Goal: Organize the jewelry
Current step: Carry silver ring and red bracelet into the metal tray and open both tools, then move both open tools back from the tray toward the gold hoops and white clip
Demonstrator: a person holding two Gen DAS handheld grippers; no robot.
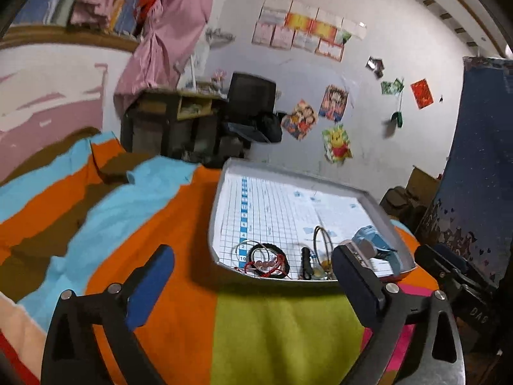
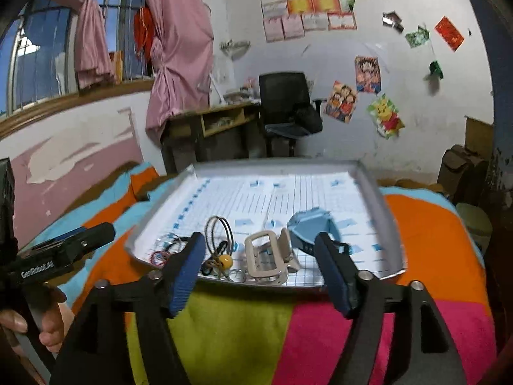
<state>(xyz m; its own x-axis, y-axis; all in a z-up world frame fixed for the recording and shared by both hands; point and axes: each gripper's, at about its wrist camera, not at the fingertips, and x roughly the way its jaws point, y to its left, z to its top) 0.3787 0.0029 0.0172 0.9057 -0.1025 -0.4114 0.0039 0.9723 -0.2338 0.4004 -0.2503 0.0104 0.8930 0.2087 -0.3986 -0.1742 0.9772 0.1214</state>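
A silver tray [image 1: 221, 186] lined with gridded paper lies on a striped blanket; it also shows in the right wrist view [image 2: 372, 179]. At its near edge lie a red beaded bracelet [image 1: 269, 263], black hair ties [image 2: 221, 227], a yellow bead charm [image 2: 226, 260], a beige clip [image 2: 266, 258] and a blue watch [image 2: 312, 224]. My left gripper [image 1: 253, 276] is open and empty, just short of the tray's near left corner. My right gripper [image 2: 261, 269] is open and empty, its fingers either side of the beige clip, above the tray's near rim.
The blanket [image 1: 282, 337] covers the bed around the tray. A desk [image 2: 218, 122] and black chair [image 2: 282, 102] stand behind, by a postered wall. The left gripper [image 2: 64, 253] shows at the left in the right wrist view. A dark blue panel [image 1: 481, 160] stands at right.
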